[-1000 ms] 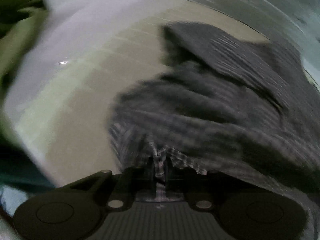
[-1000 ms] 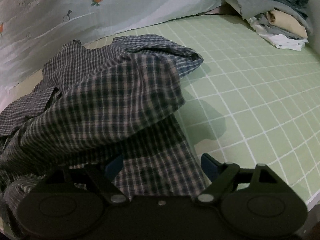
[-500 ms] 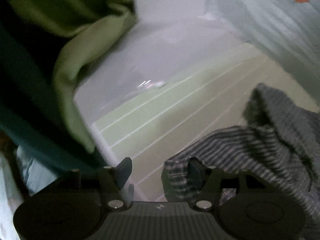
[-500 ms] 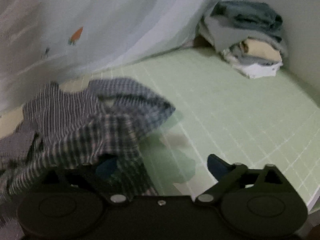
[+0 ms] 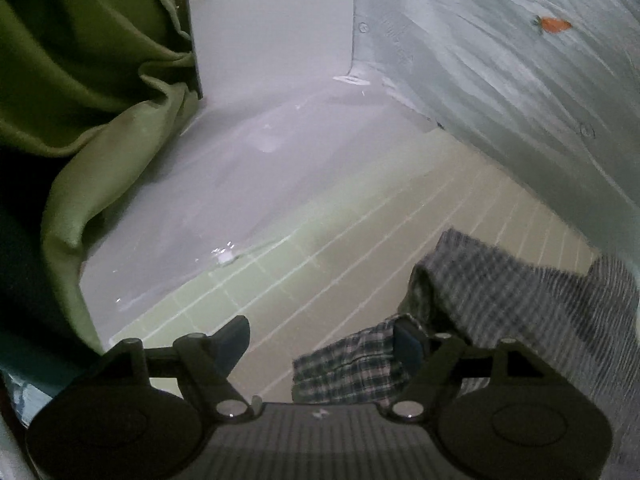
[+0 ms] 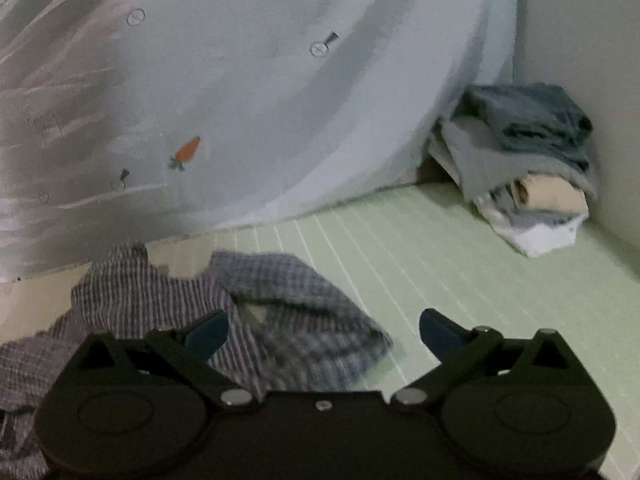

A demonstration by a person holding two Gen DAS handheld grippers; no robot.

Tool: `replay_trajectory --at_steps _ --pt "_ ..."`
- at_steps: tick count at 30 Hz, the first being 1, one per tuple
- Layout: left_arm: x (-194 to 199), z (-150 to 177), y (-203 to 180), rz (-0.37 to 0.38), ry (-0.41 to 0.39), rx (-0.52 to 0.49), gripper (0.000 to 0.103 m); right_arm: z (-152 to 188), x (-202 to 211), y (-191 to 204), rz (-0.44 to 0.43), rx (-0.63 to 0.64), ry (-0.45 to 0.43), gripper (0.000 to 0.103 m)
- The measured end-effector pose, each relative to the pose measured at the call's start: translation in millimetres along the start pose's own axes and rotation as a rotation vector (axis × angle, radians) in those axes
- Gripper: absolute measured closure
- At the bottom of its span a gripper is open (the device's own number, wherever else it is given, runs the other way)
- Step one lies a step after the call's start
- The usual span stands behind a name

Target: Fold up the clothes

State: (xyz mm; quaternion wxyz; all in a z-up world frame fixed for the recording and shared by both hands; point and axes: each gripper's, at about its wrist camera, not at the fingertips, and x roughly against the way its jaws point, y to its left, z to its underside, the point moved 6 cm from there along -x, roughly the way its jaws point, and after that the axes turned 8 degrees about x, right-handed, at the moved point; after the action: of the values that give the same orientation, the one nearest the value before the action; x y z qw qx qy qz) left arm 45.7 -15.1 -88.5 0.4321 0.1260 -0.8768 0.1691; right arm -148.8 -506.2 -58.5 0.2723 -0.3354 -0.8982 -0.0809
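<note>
Through the left wrist camera we see our left gripper (image 5: pixel 322 338), its jaws just opened and gripping nothing; the plaid shirt (image 5: pixel 500 300) lies crumpled on the green checked bed sheet (image 5: pixel 320 248), one corner just below the right finger. Through the right wrist camera, our right gripper (image 6: pixel 324 330) has just spread wide and empty above the shirt (image 6: pixel 224 300), with a stack of folded clothes (image 6: pixel 524 168) in the far corner.

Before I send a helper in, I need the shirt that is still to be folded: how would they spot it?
On the green grid-lined mat, near the pale carrot-print curtain, lies a crumpled plaid shirt. Unlike the stack of clothes in the far corner, it is checked dark blue and white and lies loose.
</note>
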Motion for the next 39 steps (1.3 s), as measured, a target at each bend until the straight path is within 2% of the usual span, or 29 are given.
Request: replay_trajectory --at_steps 4,7,11,18,22,30,34,39 --pt "-5.1 -15.8 -3.5 -0.002 -0.009 0.011 0.018 -9.1 -21.0 6.4 -0.006 0.008 0.015 0.000" --pt "-18.2 -11.4 -5.7 -0.048 0.035 -0.010 0.018 -7.3 -36.3 15.9 -0.026 0.016 0.044 0.000" --pt "-26.4 0.3 1.5 -0.058 0.088 0.047 0.018 -4.0 -48.9 32.0 -0.058 0.043 0.073 0.000" --pt "-12.5 -8.8 14.6 -0.043 0.023 0.103 0.017 -3.2 -60.9 43.2 -0.095 0.071 0.093 0.000" --pt "-11.9 -7.0 18.3 -0.048 0.028 0.101 0.017 8.9 -62.2 46.4 -0.121 0.074 0.124 0.000" --pt "-15.1 15.6 6.6 -0.038 0.065 0.022 0.017 43.7 -56.3 48.1 -0.155 0.102 0.188 0.000" --pt "-17.2 18.6 -22.8 0.015 0.058 -0.089 0.017 40.7 -57.8 47.0 -0.163 0.106 0.177 0.000" --pt "-34.2 11.8 -70.1 0.089 0.069 -0.192 0.017 23.7 -78.6 57.1 -0.185 0.114 0.163 0.000"
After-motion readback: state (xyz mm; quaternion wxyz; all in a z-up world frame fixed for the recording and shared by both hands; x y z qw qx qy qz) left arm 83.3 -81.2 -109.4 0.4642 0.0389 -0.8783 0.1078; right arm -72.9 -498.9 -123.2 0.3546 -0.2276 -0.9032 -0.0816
